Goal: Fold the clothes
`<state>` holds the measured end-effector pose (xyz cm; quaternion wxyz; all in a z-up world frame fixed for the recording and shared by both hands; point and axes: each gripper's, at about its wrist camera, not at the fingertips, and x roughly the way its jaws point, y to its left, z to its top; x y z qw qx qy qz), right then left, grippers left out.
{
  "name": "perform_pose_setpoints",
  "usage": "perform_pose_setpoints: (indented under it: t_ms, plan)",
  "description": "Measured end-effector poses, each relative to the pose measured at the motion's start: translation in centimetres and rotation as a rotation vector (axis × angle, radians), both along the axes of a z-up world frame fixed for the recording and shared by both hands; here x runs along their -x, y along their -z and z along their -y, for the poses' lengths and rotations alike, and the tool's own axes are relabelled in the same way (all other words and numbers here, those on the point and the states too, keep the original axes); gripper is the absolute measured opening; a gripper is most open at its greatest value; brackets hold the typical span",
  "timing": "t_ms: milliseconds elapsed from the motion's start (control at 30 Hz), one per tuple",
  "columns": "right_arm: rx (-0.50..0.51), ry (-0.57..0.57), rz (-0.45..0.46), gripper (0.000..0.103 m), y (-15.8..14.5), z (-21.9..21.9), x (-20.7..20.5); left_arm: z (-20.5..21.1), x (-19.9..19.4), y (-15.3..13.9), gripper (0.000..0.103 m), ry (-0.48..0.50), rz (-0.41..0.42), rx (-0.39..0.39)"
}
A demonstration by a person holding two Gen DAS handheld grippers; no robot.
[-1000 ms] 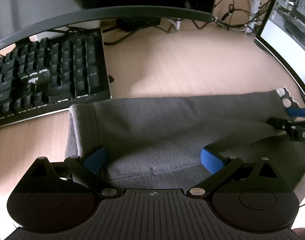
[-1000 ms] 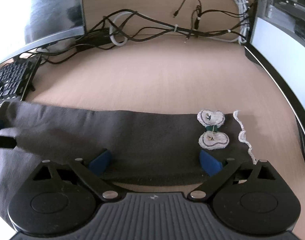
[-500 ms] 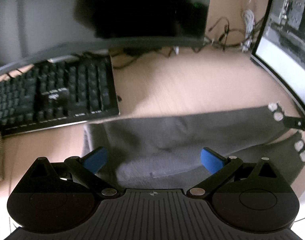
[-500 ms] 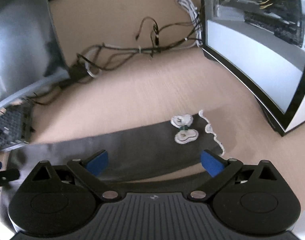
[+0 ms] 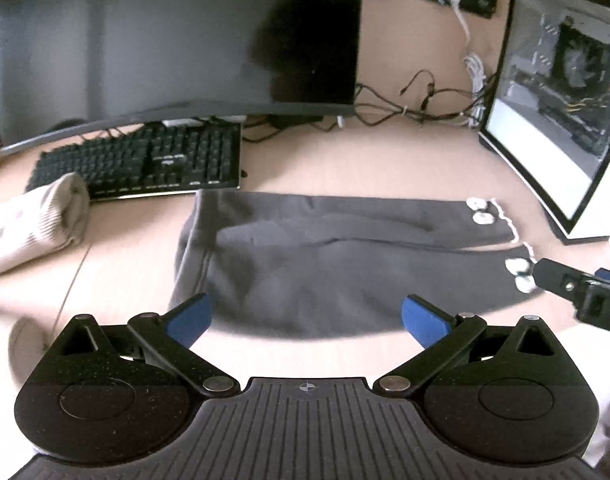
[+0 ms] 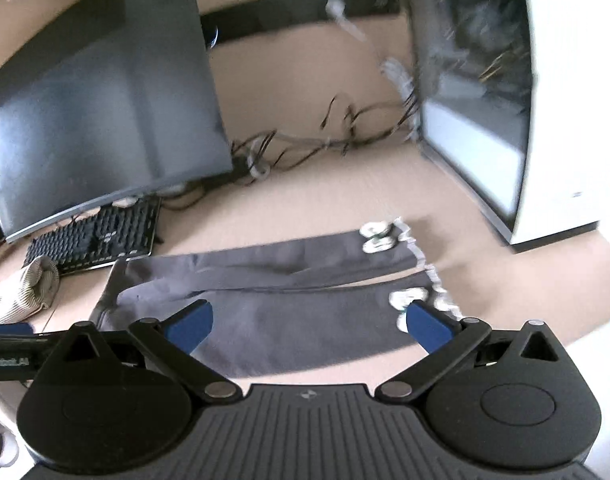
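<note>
Grey trousers (image 5: 345,256) lying flat on the tabletop (image 5: 345,160), just ahead of and below both grippers, folded lengthwise so one leg sits beside the other, waistband end off to the left, cuffs with white lace trim and little white bows (image 5: 479,211) off to the right. Left gripper (image 5: 307,316) wide open, blue pads (image 5: 189,318) well apart, nothing between them, hanging clear above the near edge of the fabric and not touching it. Right gripper (image 6: 309,322) jaws opening, about as wide as they go, also empty, with the near leg's cuff and its bow (image 6: 405,300) showing just beside the right pad but nothing pinched. Same right gripper poking into the left wrist view from the right edge (image 5: 585,292), close to the near cuff. Further ahead, black keyboard (image 5: 145,160) up and to the left of the trousers, dark curved monitor (image 5: 177,40) behind it, tangle of cables (image 5: 405,108) along the back of the tabletop, white PC case with a glass side (image 5: 553,100) off to the right. Rolled light ribbed garment (image 5: 33,224) far left, next to the keyboard, well apart from the trousers. Right wrist view pretty blurry, so fine detail on the cuffs hard to make out there.
</note>
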<state>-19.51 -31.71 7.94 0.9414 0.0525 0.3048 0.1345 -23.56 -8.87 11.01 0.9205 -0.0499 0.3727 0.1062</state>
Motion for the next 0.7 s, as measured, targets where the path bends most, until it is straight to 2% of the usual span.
perform_pose_setpoints:
  t_ms: [100,333,567,700]
  plan:
    - [0.015,-0.004,0.007,0.103,0.2,0.7,2.6,2.5,2.5,-0.4,0.103,-0.007,0.019,-0.04]
    - [0.068,-0.072,-0.037,0.103,0.6,2.8,5.2,5.7,6.0,0.0,0.103,-0.043,0.005,0.009]
    - [0.089,-0.137,-0.013,0.103,0.7,4.1,6.1,7.1,6.4,-0.5,0.103,-0.069,0.018,0.01]
    - [0.08,-0.133,-0.015,0.103,0.9,4.9,6.1,8.2,6.0,-0.7,0.103,-0.046,0.017,-0.017]
